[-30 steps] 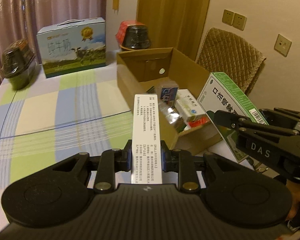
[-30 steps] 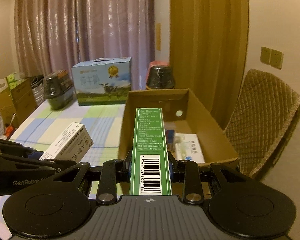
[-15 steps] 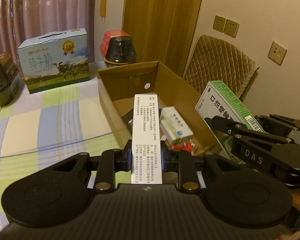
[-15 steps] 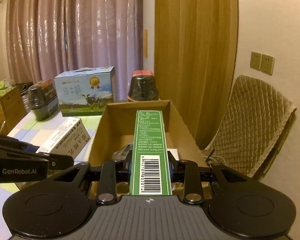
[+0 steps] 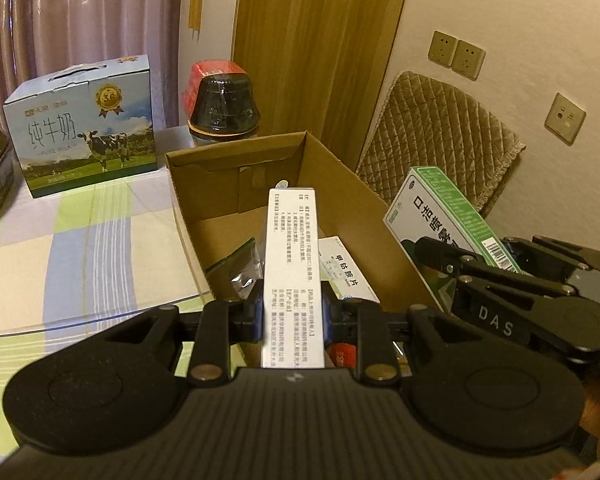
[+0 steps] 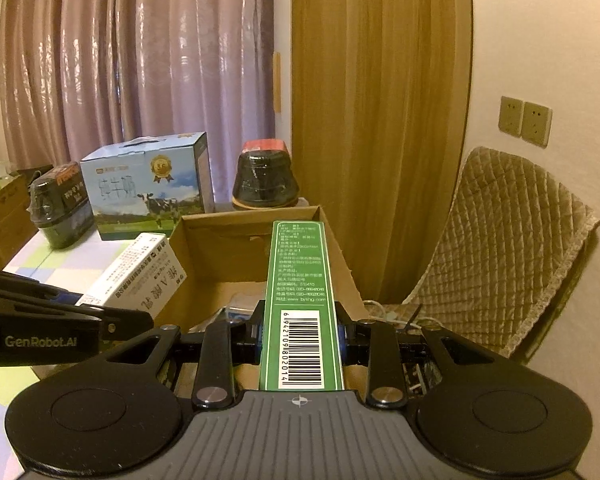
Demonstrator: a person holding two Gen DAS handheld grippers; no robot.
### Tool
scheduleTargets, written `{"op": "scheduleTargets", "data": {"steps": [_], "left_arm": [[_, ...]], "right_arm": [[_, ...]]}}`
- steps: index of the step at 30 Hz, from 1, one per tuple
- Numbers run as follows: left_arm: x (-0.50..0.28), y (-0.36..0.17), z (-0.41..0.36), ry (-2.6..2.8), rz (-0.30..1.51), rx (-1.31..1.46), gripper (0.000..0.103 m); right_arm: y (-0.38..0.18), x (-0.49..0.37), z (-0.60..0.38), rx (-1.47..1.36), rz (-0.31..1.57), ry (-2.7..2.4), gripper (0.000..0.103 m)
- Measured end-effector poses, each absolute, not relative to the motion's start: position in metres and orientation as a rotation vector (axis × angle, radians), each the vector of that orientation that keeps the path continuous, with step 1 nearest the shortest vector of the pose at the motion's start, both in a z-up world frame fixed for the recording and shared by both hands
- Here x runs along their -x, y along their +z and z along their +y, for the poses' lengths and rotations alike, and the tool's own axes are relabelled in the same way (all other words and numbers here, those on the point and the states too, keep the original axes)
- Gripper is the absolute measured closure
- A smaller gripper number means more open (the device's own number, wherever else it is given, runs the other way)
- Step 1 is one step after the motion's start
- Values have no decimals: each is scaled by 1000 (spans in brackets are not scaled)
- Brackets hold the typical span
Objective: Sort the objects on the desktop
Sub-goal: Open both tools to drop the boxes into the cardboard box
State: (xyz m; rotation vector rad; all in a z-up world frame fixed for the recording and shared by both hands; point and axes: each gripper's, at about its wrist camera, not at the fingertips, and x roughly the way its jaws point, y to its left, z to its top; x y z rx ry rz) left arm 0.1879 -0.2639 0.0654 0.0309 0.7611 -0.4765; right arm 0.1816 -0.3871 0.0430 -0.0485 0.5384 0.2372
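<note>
Nearest the cardboard box's front wall, the left claw point(image 5: 293, 316) is clamped on a white carton point(image 5: 294, 272) whose far end reaches over the box interior. Beside it, toward the chair side of the box, the right claw point(image 6: 300, 334) is clamped on a green carton point(image 6: 300, 292), also pointing over the opening. Inside the cardboard box point(image 5: 340, 196) lie a white medicine pack point(image 5: 346, 272) and a dark foil pouch point(image 5: 240, 268); the far half of the floor is bare. Beyond the box on the bench point(image 5: 80, 240) stand a milk carton case point(image 5: 84, 120) and a black tub point(image 5: 224, 106). Step in hand, as judged: carrying both cartons to the box for deposit. The next move calls for lowering each carton over bare floor, then parting the jaws, one claw at a time to avoid collision.
</note>
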Motion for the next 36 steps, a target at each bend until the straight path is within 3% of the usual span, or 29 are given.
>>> {"op": "scheduleTargets", "data": {"steps": [36], "left_arm": [[-234, 47, -279, -444, 795, -8, 81]], "right_arm": [[25, -218, -389, 48, 558, 245, 75]]}}
